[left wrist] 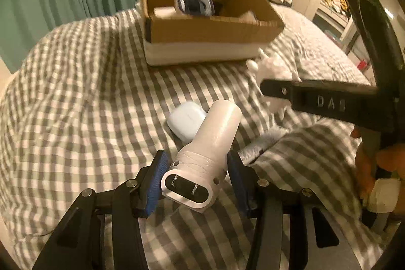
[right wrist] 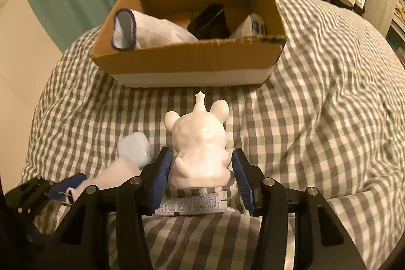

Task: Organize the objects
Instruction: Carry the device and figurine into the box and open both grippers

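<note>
Lighting: dim, warm, yellowish indoor light in both views. Highlights: soft glare on the white charger and the glossy white figurine. Shadows: dark inside the cardboard box, soft under things on the checked bedcover. Blur: left view smeared across the box and far room; right view sharper. Distortion: strong fisheye bending, black vignette at corners.
</note>
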